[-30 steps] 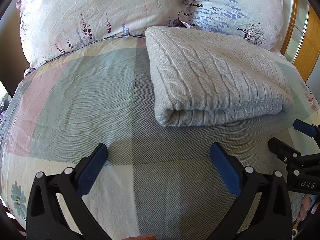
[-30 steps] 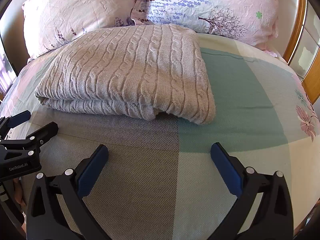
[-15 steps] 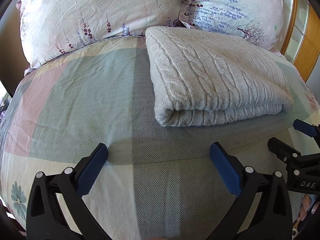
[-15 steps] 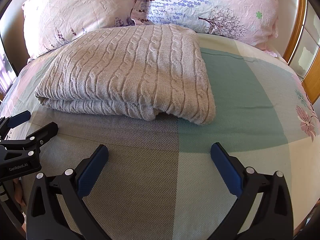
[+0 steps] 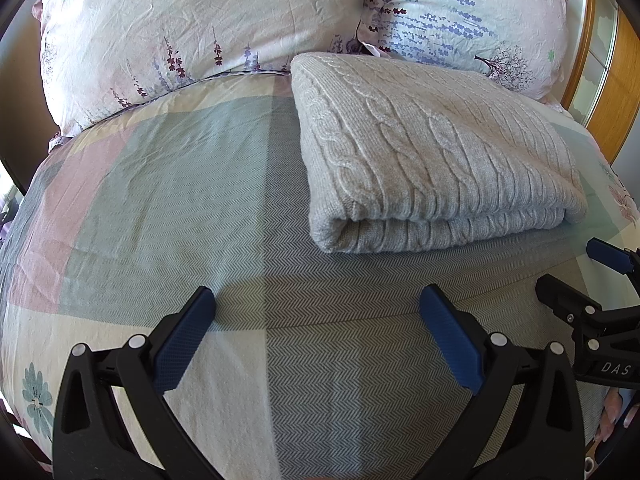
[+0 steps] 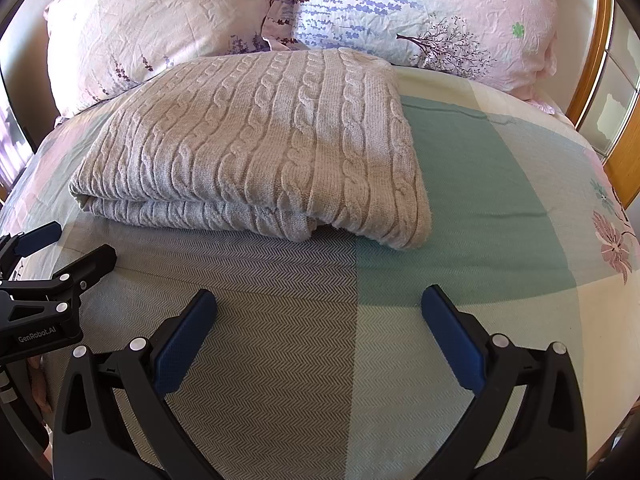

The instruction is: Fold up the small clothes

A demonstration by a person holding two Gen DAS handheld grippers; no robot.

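A beige cable-knit sweater (image 5: 432, 152) lies folded in a neat rectangle on the bed, in front of the pillows; it also shows in the right wrist view (image 6: 260, 148). My left gripper (image 5: 318, 308) is open and empty, held over the bedsheet a little short of the sweater's near fold. My right gripper (image 6: 320, 308) is open and empty too, at the same distance from the sweater. Each gripper shows in the other's view: the right gripper (image 5: 576, 276) at the right edge, the left gripper (image 6: 60, 248) at the left edge.
The bed (image 5: 160, 200) has a checked sheet in green, pink and cream. Two floral pillows (image 5: 192, 28) (image 5: 472, 20) stand against the head end. A wooden frame (image 6: 624, 140) runs along the right side.
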